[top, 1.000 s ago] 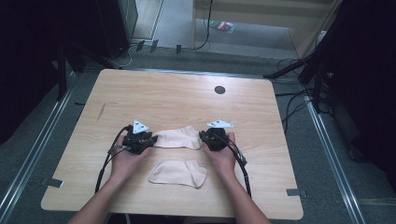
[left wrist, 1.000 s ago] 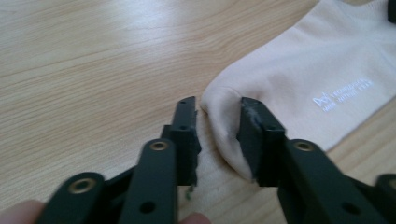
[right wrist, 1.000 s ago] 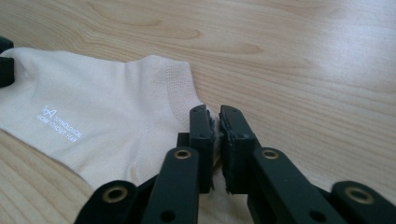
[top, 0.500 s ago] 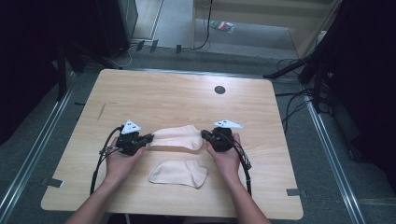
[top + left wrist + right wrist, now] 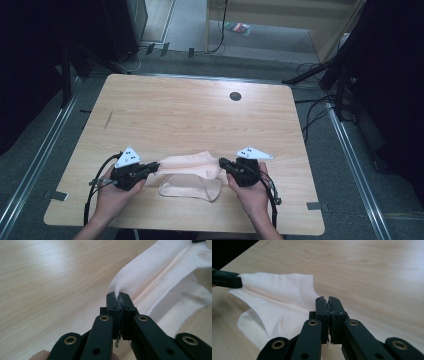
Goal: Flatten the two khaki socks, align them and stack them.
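Sock (image 5: pixel 187 165) – stretched between tools | left tool (image 5: pixel 155 167) – right tool (image 5: pixel 223 162) pinching ends

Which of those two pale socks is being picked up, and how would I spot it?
Look at the wooden table, near its front edge between the two hands. The lifted sock is stretched between the left gripper and right gripper, each pinching one end. The other sock lies flat just beneath it, nearer the person.

Socks: two pale pink ones are showing, a lifted sock (image 5: pixel 187 165) and a lying sock (image 5: pixel 192 187).
Tongs: two.
Worktop (image 5: pixel 190 115): one.
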Motion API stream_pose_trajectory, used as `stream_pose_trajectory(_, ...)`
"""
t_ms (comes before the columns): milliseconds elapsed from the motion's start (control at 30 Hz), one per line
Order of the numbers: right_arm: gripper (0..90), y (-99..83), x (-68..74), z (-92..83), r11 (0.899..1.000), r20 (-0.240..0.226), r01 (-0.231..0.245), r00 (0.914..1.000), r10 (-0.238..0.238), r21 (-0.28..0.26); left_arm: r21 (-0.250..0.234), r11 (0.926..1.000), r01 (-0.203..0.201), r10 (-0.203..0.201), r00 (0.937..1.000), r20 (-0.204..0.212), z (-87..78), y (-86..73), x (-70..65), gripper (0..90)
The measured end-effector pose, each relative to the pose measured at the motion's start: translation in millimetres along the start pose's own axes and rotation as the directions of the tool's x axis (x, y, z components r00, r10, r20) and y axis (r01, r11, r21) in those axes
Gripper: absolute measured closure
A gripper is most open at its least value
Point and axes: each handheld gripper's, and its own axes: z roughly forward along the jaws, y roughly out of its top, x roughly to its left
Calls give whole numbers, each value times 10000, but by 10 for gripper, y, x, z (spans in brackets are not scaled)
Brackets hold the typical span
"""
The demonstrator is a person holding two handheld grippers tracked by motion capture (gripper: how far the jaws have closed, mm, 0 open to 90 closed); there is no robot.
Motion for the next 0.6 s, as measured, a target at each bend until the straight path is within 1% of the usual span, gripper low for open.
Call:
stream_pose_trajectory(33,882,-101,23,-44,9998,32,66,10000,-67,164,162,9997,-189,189,9998,47,-8,-40,-41,895)
stream_pose_trajectory(67,882,-101,23,-44,9998,32,66,10000,-67,164,259,9992,-292,292,9996,29,-9,-64,-68,895)
stream_pose_trajectory(100,882,-189,35,-66,9996,-2,-37,10000,37,278,451,9974,-570,572,9984,-25,-4,-124,-135,895)
stream_pose_trajectory(133,882,-189,35,-66,9996,-2,-37,10000,37,278,451,9974,-570,572,9984,-25,-4,-124,-135,895)
stream_pose_trajectory(167,882,-218,40,-69,9993,-2,5,10000,-5,362,571,9965,-610,608,9981,51,-1,-160,-158,895)
stream_pose_trajectory(200,883,-266,48,-66,9989,61,97,9999,-100,457,584,9965,-590,587,9983,72,1,-170,-163,895)
stream_pose_trajectory(233,882,-281,51,-67,9988,61,46,10000,-49,488,570,9968,-564,561,9984,74,0,-189,-170,895)
stream_pose_trajectory(267,882,-306,53,-66,9987,-26,-4,10000,5,504,501,9977,-448,442,9989,124,-4,-195,-164,894)
stream_pose_trajectory(300,882,-331,72,-65,9990,-82,62,9999,-59,436,558,9981,-272,246,9986,470,-3,-194,-145,889)
stream_pose_trajectory(333,882,-331,72,-65,9990,-82,62,9999,-59,436,558,9981,-272,246,9986,470,-3,-194,-145,885)
stream_pose_trajectory(367,872,-347,83,-49,9986,-228,167,9996,-156,501,725,9970,-284,244,9981,558,15,-201,-141,836)
stream_pose_trajectory(400,872,-347,83,-49,9986,-228,167,9996,-156,501,713,9971,-283,247,9984,509,29,-214,-140,836)
stream_pose_trajectory(433,781,-374,86,-10,9982,-311,260,9992,-244,535,646,9979,-78,57,9995,326,59,-238,-146,633)
stream_pose_trajectory(467,781,-374,86,-10,9982,-311,260,9992,-244,535,705,9975,-38,16,9995,316,75,-249,-140,633)
stream_pose_trajectory(500,717,-386,84,3,9985,-285,211,9994,-197,498,711,9974,86,-112,9993,357,89,-263,-139,572)
stream_pose_trajectory(533,674,-404,73,24,9985,-417,67,9991,-44,549,656,9977,144,-170,9991,392,85,-265,-136,529)
stream_pose_trajectory(567,607,-427,73,32,9988,-545,-64,9985,90,484,436,9986,293,-311,9987,413,69,-259,-128,494)
stream_pose_trajectory(600,607,-427,73,32,9988,-545,-64,9985,90,484,436,9986,293,-311,9987,413,69,-259,-128,494)
